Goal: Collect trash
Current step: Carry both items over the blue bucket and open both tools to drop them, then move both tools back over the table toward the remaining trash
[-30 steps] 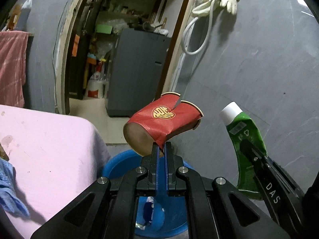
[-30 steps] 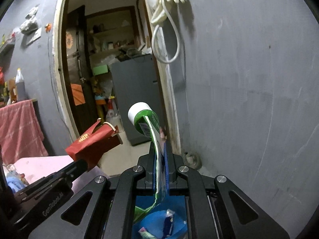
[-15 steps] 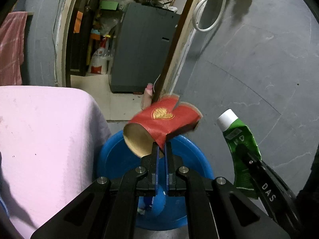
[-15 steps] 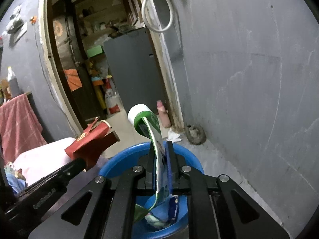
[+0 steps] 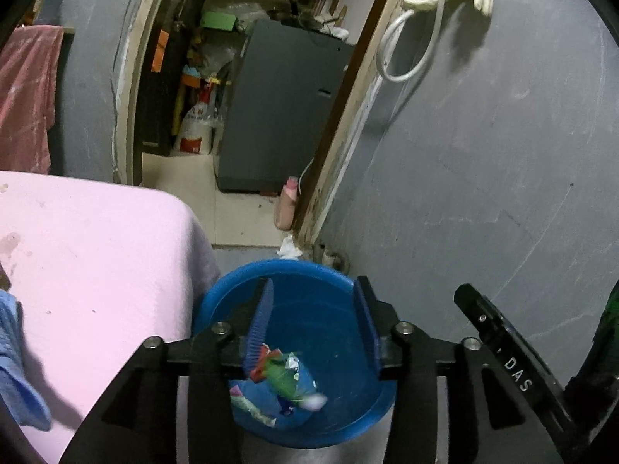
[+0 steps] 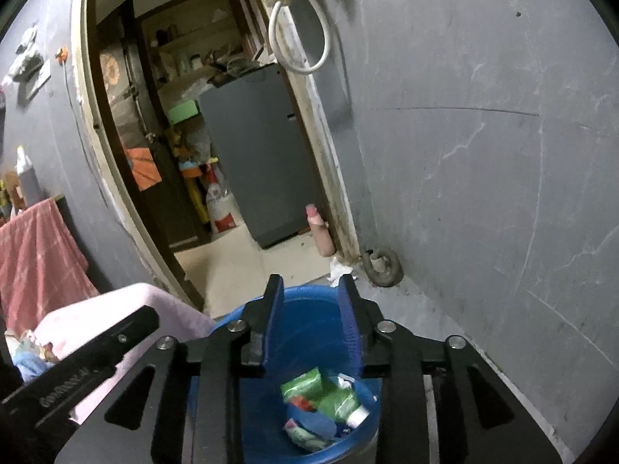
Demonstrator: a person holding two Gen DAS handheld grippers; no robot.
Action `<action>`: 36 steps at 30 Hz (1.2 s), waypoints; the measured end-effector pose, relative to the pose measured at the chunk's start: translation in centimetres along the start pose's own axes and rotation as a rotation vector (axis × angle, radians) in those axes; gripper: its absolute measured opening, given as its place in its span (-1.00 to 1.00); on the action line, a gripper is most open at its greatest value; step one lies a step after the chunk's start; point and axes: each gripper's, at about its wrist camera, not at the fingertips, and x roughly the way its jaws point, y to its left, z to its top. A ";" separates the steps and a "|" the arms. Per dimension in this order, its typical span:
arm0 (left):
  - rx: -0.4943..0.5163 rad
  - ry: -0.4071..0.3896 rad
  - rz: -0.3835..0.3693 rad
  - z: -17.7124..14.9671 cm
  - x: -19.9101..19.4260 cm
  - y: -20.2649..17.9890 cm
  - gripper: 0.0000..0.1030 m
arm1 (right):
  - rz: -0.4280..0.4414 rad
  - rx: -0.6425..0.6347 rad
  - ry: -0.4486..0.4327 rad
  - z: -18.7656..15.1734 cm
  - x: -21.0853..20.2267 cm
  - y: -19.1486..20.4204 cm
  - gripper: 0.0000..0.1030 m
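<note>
A blue basin [image 5: 340, 282] stands on the floor beside the pink-covered table and holds several trash pieces. My left gripper [image 5: 313, 321] is open and empty right above it. The green tube with a white cap [image 5: 286, 379] lies in the basin among wrappers; a bit of red shows beside it. In the right wrist view, my right gripper [image 6: 311, 319] is open and empty over the same basin [image 6: 309, 305], with the green tube [image 6: 332, 398] lying inside. The red paper cup is mostly hidden under the other trash.
The pink table [image 5: 89, 255] is at the left with a blue cloth [image 5: 15, 367] on it. A grey wall [image 5: 483, 178] is at the right. A doorway with a grey cabinet [image 5: 278, 108] lies ahead. A pink bottle [image 5: 286, 208] and crumpled paper [image 5: 288, 247] sit on the floor.
Both grippers opened over the basin. The red cup left my left gripper and the green tube left my right gripper; both fell into the basin.
</note>
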 end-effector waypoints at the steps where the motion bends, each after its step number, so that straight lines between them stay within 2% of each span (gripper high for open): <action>1: -0.002 -0.010 0.001 0.3 -0.5 0.0 -0.14 | -0.007 -0.004 -0.010 0.1 -0.3 0.1 -0.38; 3: -0.001 -0.034 0.003 0.9 -1.5 0.0 -0.07 | -0.007 -0.005 -0.042 0.5 -1.2 0.3 -0.01; 5: 0.007 -0.063 0.006 1.5 -2.8 0.2 0.06 | -0.013 -0.009 -0.076 0.9 -2.3 0.6 0.05; 7: 0.014 -0.096 0.008 2.2 -4.2 0.4 0.22 | -0.016 -0.014 -0.112 1.5 -3.6 1.0 0.19; 9: 0.026 -0.134 0.012 2.7 -5.7 0.7 0.36 | -0.021 -0.017 -0.156 1.9 -5.1 1.6 0.52; 10: 0.035 -0.152 0.018 3.0 -6.6 0.8 0.48 | -0.020 -0.020 -0.170 2.1 -5.6 1.9 0.54; 13: 0.062 -0.204 0.036 3.7 -8.8 1.6 0.64 | -0.009 -0.028 -0.188 2.7 -7.0 3.0 0.59; 16: 0.093 -0.226 0.055 4.2 -10.8 2.5 0.69 | -0.003 -0.049 -0.207 3.0 -8.4 4.5 0.74; 17: 0.097 -0.227 0.062 4.4 -11.5 2.9 0.75 | 0.001 -0.052 -0.213 3.1 -8.8 4.9 0.82; 18: 0.097 -0.233 0.071 4.3 -12.0 3.2 0.90 | 0.006 -0.054 -0.217 3.1 -9.2 5.4 0.92; 19: 0.093 -0.246 0.081 4.3 -12.7 3.7 0.94 | 0.013 -0.056 -0.222 3.1 -9.6 5.9 0.97; 21: 0.088 -0.273 0.084 4.0 -14.3 4.6 0.94 | 0.024 -0.062 -0.229 3.1 -10.2 7.1 1.00; 36: 0.096 -0.315 0.169 3.9 -21.8 11.4 0.94 | 0.124 -0.126 -0.281 1.7 -14.2 15.4 1.00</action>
